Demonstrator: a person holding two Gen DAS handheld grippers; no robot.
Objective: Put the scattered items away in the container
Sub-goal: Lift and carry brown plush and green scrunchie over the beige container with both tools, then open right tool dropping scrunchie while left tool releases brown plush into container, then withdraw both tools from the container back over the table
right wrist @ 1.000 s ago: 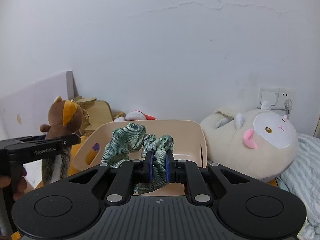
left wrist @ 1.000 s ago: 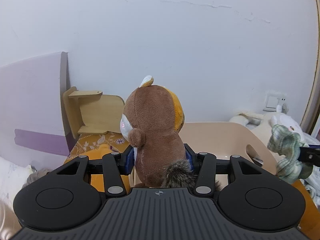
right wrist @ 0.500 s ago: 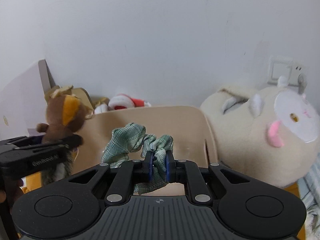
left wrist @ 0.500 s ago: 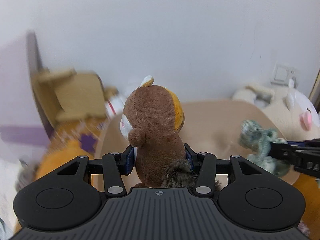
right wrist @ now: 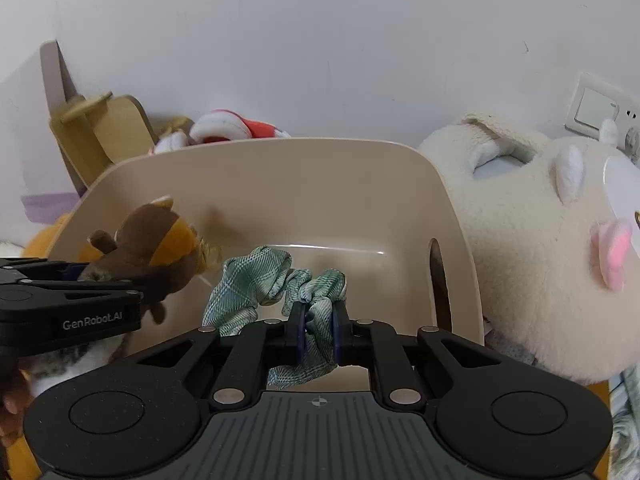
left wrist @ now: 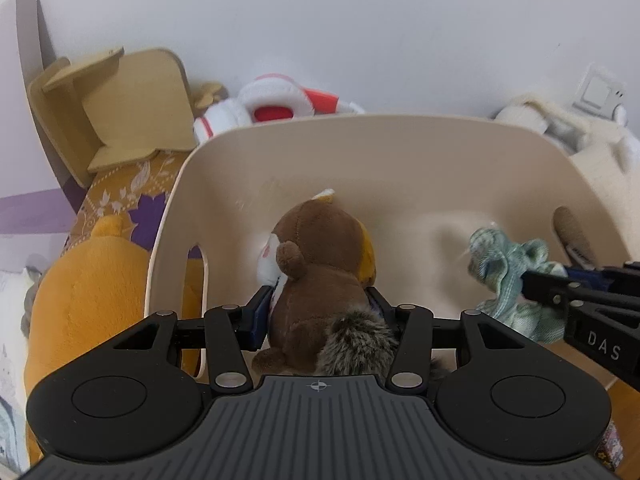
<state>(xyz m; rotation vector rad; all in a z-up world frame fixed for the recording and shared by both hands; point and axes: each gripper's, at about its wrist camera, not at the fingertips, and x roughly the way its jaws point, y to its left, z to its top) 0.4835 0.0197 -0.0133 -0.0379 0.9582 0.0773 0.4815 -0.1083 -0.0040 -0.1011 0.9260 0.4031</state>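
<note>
On the left, the brown squirrel plush [left wrist: 320, 280] is clamped upright in the left gripper [left wrist: 318, 312], held over the near-left part of the beige bin [left wrist: 380, 152]. To its right, the green plaid scrunchie [right wrist: 280, 292] is pinched in the right gripper [right wrist: 318, 334], above the bin's floor, so release is judged to lie straight below both.

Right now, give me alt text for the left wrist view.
The left gripper is shut on a brown squirrel plush, held over the open beige bin. At right, the right gripper holds a green checked scrunchie over the same bin; an orange plush sits outside its left wall.
</note>
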